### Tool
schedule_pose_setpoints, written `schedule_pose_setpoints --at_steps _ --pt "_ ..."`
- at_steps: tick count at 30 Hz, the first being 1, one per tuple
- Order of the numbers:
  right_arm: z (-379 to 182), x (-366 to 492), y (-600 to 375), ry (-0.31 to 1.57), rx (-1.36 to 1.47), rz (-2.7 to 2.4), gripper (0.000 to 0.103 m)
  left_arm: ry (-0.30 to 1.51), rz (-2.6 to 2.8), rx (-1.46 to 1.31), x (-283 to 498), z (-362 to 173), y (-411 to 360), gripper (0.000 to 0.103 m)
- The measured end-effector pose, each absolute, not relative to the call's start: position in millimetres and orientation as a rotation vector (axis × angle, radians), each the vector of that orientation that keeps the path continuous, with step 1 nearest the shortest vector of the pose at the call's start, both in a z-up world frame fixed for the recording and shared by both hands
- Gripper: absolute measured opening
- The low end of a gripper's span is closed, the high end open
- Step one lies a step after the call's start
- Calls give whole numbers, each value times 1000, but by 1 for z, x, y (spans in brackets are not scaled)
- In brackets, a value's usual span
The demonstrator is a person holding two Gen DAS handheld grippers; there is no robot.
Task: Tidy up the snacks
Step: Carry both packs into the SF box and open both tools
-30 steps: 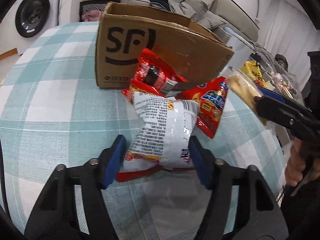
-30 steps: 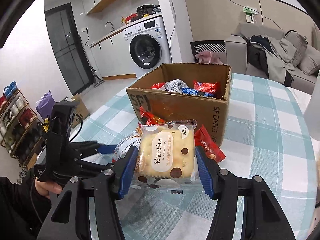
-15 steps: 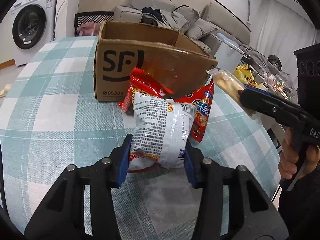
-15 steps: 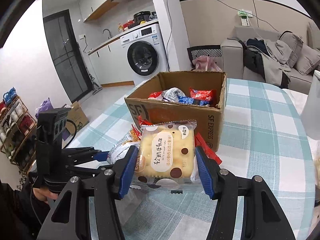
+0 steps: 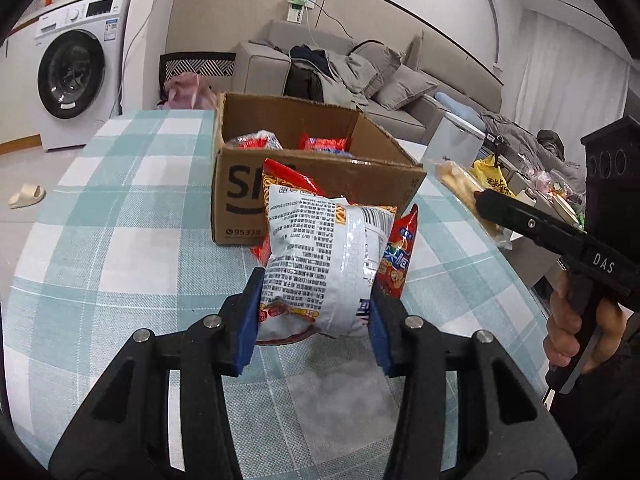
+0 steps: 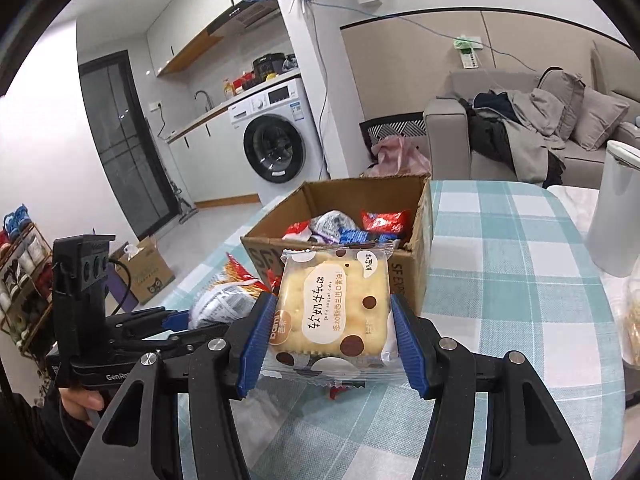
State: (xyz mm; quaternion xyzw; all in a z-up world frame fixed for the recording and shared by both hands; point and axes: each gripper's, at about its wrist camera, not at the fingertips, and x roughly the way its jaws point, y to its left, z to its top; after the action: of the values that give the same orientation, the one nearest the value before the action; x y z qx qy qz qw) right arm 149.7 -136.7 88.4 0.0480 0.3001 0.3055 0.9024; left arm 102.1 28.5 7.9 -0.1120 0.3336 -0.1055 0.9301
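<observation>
My left gripper (image 5: 314, 320) is shut on a silver and red snack bag (image 5: 324, 264), held up off the checked tablecloth (image 5: 120, 248) in front of the open cardboard box (image 5: 320, 184). Two red snack packs (image 5: 400, 256) lie against the box's near wall, partly hidden by the bag. My right gripper (image 6: 332, 340) is shut on a clear pack of yellow nougat crackers (image 6: 336, 308), raised before the same cardboard box (image 6: 416, 240), which holds several wrapped snacks (image 6: 348, 228). The left gripper with the silver bag (image 6: 224, 304) shows at lower left in the right wrist view.
A white cylinder container (image 6: 616, 208) stands on the table's right edge, with another cracker bag (image 6: 632, 320) near it. A sofa with clothes (image 5: 340, 68) and a washing machine (image 5: 76, 76) lie beyond the table. A person's hand (image 5: 580, 320) grips the right tool.
My left gripper closed on the silver bag and lifted it off the table toward the box. The right gripper rose a little with the cracker pack; the box's inside now shows.
</observation>
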Motion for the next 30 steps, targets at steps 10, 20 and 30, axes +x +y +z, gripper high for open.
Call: schedule_pose_setpoints --at_steps 10,20,30 --pt "99 151 -145 575 151 589 58 602 -155 -199 92 34 40 43" --pt "110 166 -138 556 171 554 58 566 -135 -181 104 58 39 43" --pt "116 188 -123 557 176 542 58 556 -143 -163 134 74 36 43"
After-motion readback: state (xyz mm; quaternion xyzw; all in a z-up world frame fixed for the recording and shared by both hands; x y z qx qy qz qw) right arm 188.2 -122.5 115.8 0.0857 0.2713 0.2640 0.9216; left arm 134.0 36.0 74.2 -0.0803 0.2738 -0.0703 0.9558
